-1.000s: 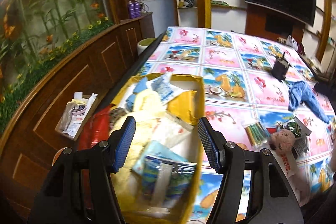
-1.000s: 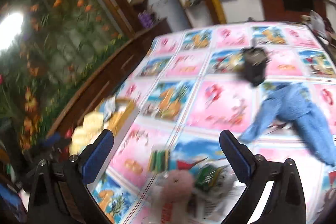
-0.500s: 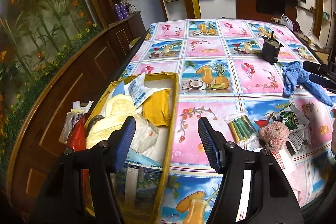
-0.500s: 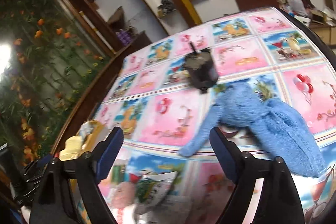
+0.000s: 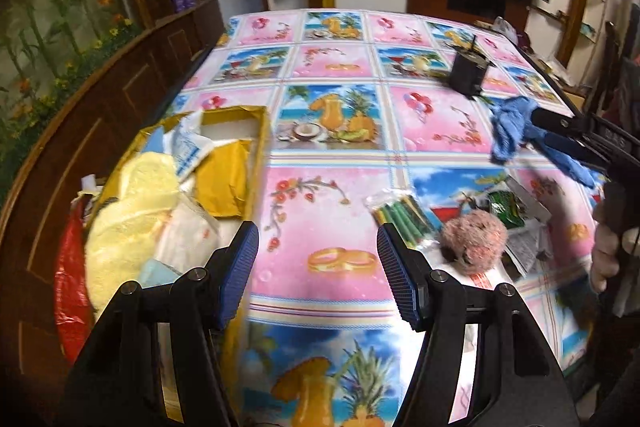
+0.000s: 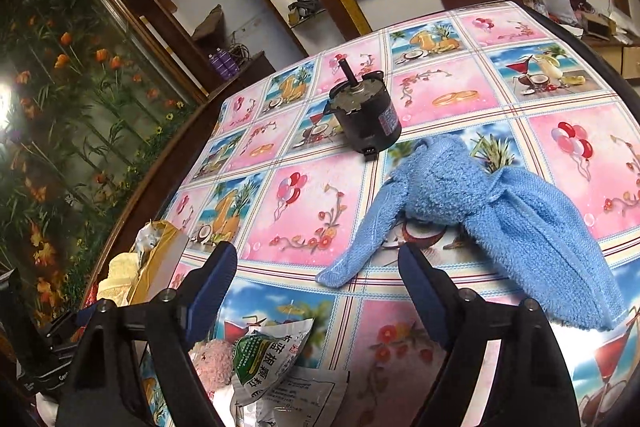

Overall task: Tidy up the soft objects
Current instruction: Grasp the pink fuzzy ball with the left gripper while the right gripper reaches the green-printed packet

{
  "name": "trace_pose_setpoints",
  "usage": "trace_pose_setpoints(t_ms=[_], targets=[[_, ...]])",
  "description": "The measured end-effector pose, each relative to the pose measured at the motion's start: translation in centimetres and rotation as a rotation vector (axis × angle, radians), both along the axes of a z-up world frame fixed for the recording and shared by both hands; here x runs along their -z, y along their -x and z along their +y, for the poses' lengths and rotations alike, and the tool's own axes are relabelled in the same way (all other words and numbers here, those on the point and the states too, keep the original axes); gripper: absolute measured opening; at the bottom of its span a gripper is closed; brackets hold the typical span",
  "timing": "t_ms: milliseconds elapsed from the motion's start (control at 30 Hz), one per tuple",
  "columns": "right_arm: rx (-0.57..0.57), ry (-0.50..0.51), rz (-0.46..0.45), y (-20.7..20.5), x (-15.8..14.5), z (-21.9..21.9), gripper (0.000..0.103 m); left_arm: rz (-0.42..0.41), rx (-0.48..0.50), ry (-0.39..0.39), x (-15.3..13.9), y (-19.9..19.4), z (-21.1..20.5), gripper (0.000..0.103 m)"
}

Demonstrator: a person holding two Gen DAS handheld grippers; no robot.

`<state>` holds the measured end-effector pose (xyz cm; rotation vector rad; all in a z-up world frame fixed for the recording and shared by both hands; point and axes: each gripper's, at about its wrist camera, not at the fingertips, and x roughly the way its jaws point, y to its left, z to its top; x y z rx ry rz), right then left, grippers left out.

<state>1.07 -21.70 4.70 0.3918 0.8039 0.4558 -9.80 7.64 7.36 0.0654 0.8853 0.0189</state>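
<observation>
A blue towel (image 6: 488,211) lies crumpled on the patterned tablecloth, also in the left wrist view (image 5: 510,131). My right gripper (image 6: 320,291) is open and empty, just short of the towel's near corner. A pink fluffy ball (image 5: 474,241) lies to the right of my left gripper (image 5: 318,267), which is open and empty over the cloth. A yellow cardboard box (image 5: 256,163) at the left holds a yellow soft cloth (image 5: 132,211) and packets. The ball shows in the right wrist view (image 6: 214,363).
A black motor (image 6: 364,115) stands beyond the towel. A pack of green sticks (image 5: 400,217) and printed sachets (image 6: 276,359) lie by the ball. A red bag (image 5: 72,279) hangs left of the box. A wooden ledge (image 5: 100,99) borders the table's left side.
My left gripper has swung right, from over the box to over the cloth. My right gripper has moved forward from the ball and sachets to the blue towel.
</observation>
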Motion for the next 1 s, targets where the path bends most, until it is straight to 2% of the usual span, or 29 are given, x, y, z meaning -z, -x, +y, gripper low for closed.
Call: trace_pose_setpoints(t_ms=[67,200,400,567,633,667,733,767,800,867,933,1000], targets=[[-0.01,0.014,-0.003,0.1,0.0,0.3,0.083,0.032,0.031,0.03,0.7,-0.1,-0.6,0.062],[-0.021,0.036,-0.008,0.3,0.1,0.9,0.083,0.078,0.116,0.151,1.6,-0.2,-2.5,0.062],[-0.011,0.031,0.011,0.2,0.6,0.8,0.083,0.066,0.255,0.104,2.4,-1.0,-6.9,0.062],[-0.006,0.065,0.01,0.0,0.9,1.3,0.083,0.084,0.318,0.116,3.9,-2.7,-8.4,0.062],[0.004,0.075,0.018,-0.2,1.2,1.4,0.083,0.116,0.337,0.116,4.9,-3.6,-9.1,0.062],[0.006,0.077,0.023,-0.3,1.3,1.4,0.083,0.134,0.349,0.109,5.4,-4.0,-9.5,0.062],[0.005,0.074,0.022,-0.3,1.2,1.4,0.083,0.114,0.363,0.076,5.6,-4.0,-10.3,0.061],[0.004,0.074,0.019,-0.3,1.2,1.4,0.083,0.105,0.374,0.075,5.6,-4.0,-10.4,0.057],[0.003,0.076,0.018,-0.4,1.1,1.5,0.083,0.107,0.385,0.098,5.6,-4.0,-10.4,0.039],[-0.002,0.079,0.02,-0.4,1.2,1.6,0.083,0.1,0.385,0.128,5.4,-4.1,-9.9,0.038],[-0.012,0.082,0.023,-0.5,1.2,1.8,0.083,0.085,0.378,0.157,5.0,-4.2,-9.3,0.031],[-0.02,0.091,0.025,-0.5,1.3,2.0,0.083,0.069,0.357,0.196,4.2,-4.4,-8.3,0.031]])
